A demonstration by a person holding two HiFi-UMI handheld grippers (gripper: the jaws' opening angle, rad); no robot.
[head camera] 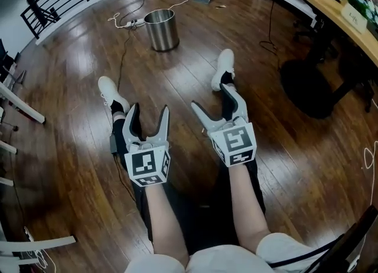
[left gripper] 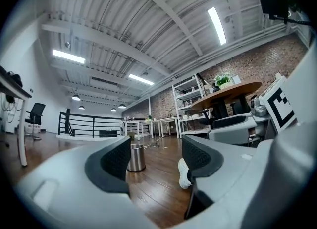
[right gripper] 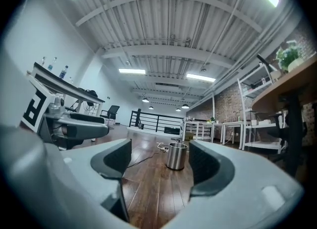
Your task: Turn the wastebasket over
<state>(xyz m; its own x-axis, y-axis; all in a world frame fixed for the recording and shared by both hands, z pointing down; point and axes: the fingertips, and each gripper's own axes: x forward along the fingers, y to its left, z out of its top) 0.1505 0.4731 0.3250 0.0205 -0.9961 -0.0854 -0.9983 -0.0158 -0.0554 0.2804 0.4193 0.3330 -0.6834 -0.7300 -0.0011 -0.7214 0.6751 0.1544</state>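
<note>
Left tool (head camera: 149,115) and right tool (head camera: 212,103) both gape wide, nothing between them, held level side by side, arms (head camera: 162,218) stretched forward. The wastebasket (head camera: 161,29) stands mouth-up on the far floor (head camera: 82,53), well apart. That fits waiting for a flip or already righted; any grab wants opposite sides of the rim.

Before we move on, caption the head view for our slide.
Open left gripper and open right gripper aim at an upright, shiny cylindrical metal wastebasket across the dark wooden floor.
</note>
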